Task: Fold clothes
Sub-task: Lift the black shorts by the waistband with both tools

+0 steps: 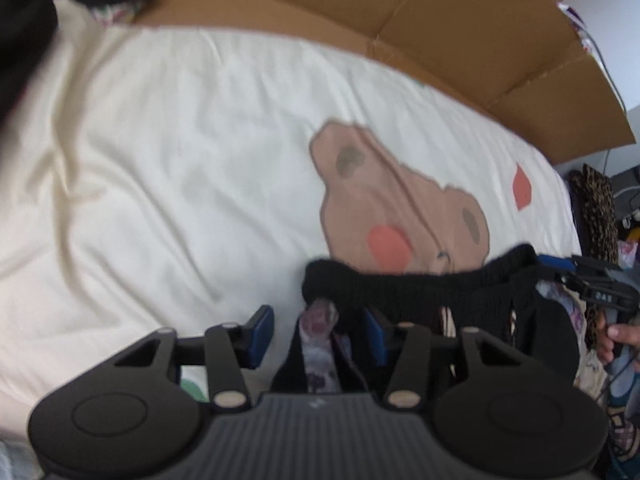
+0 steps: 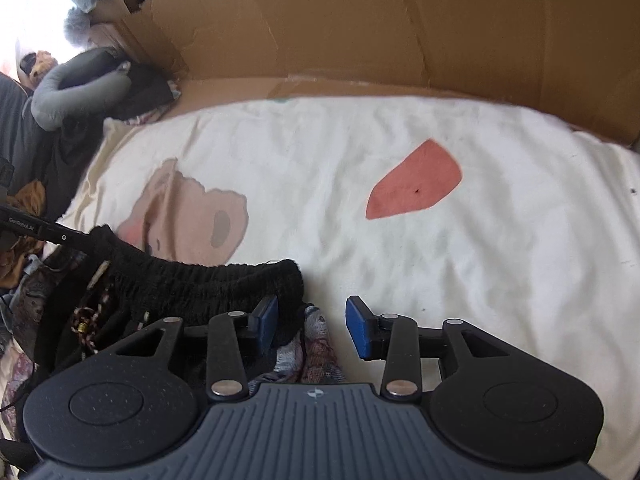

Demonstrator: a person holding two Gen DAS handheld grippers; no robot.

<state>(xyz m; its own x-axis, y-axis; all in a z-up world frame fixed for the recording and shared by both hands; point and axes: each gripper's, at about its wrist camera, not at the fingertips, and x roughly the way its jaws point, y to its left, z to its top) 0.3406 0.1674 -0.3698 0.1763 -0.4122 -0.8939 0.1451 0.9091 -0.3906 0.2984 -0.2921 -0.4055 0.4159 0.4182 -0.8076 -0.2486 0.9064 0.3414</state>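
Observation:
A black garment with a gathered elastic waistband (image 1: 400, 284) lies along the near edge of a cream bed sheet (image 1: 160, 160), with patterned fabric showing under its ends. My left gripper (image 1: 320, 332) is open, and the waistband's left end sits between its blue pads without being pinched. In the right wrist view the same waistband (image 2: 200, 284) runs in from the left. Its right end and a strip of patterned cloth (image 2: 320, 344) lie between the spread fingers of my open right gripper (image 2: 314, 326). The other gripper shows at each view's side edge.
The sheet (image 2: 440, 260) has a brown bear print (image 1: 380, 200) and a red patch (image 2: 416, 184). Cardboard panels (image 2: 360, 20) stand behind the bed. Dark clothes and a grey neck pillow (image 2: 80, 84) lie at the far left. A hand (image 1: 616, 336) holds the right gripper.

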